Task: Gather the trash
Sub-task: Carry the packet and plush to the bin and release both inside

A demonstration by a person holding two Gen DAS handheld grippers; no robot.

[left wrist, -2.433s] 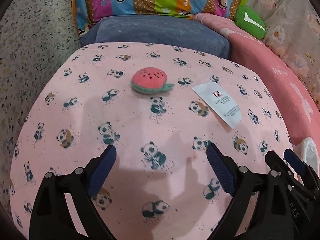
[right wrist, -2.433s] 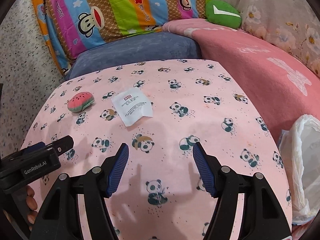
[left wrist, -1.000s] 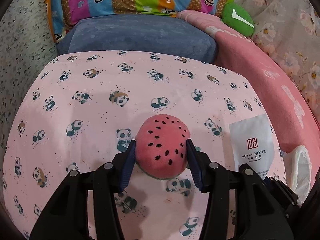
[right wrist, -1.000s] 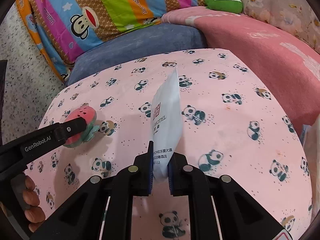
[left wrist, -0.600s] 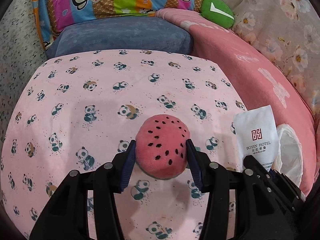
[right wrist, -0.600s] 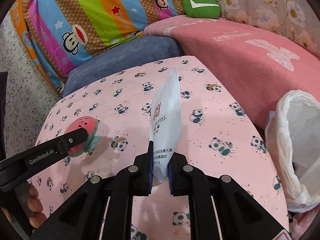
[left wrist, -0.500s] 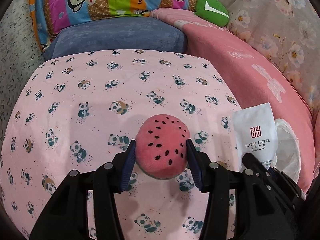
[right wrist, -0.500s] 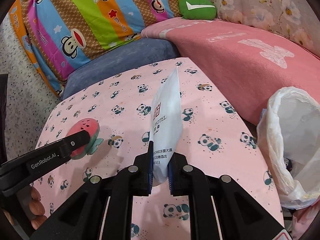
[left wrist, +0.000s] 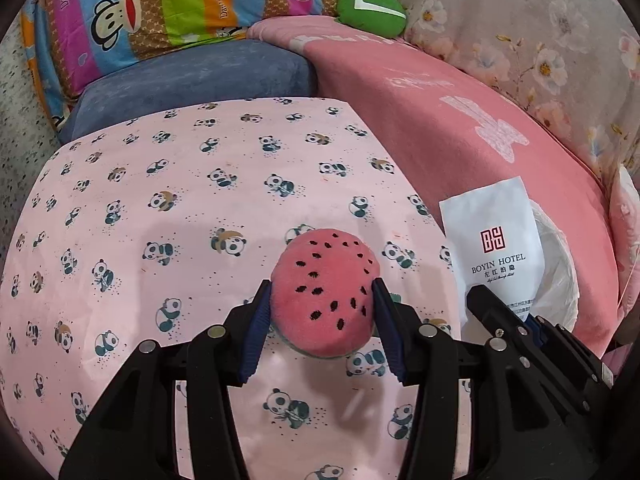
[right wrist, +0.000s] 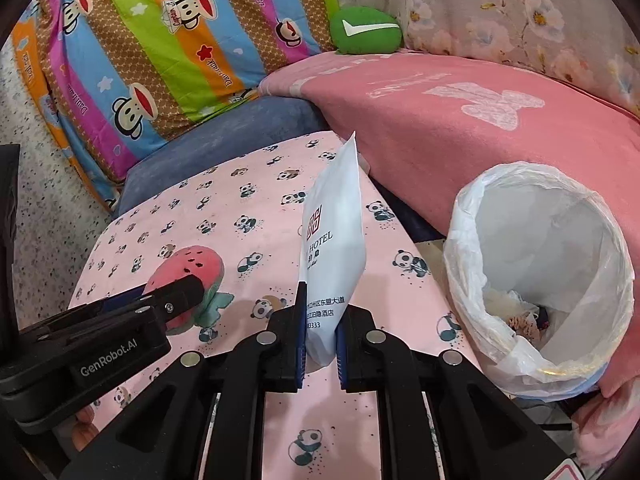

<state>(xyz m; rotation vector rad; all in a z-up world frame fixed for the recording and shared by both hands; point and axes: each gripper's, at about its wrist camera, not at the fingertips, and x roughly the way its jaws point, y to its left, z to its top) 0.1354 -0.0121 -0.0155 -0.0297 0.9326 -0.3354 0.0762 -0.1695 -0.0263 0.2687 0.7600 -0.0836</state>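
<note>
My left gripper (left wrist: pixel 323 300) is shut on a pink watermelon plush toy (left wrist: pixel 324 292) and holds it above the panda-print table (left wrist: pixel 160 208). The toy also shows in the right wrist view (right wrist: pixel 188 272), beside the left gripper (right wrist: pixel 176 300). My right gripper (right wrist: pixel 322 340) is shut on a white hotel packet (right wrist: pixel 334 248), held upright above the table's right part. The packet also shows in the left wrist view (left wrist: pixel 494 240). A bin lined with a white plastic bag (right wrist: pixel 536 280) stands just right of the table, with some trash at its bottom.
A pink blanket (right wrist: pixel 460 120) covers the sofa behind the bin. A blue cushion (left wrist: pixel 192 80), a striped monkey-print pillow (right wrist: pixel 160 40) and a green plush (right wrist: pixel 366 30) lie beyond the table's far edge.
Both grippers have moved right toward the bin with their loads. The bin mouth now shows fully in the right wrist view. Earlier, both grippers were open and the items lay on the table.
</note>
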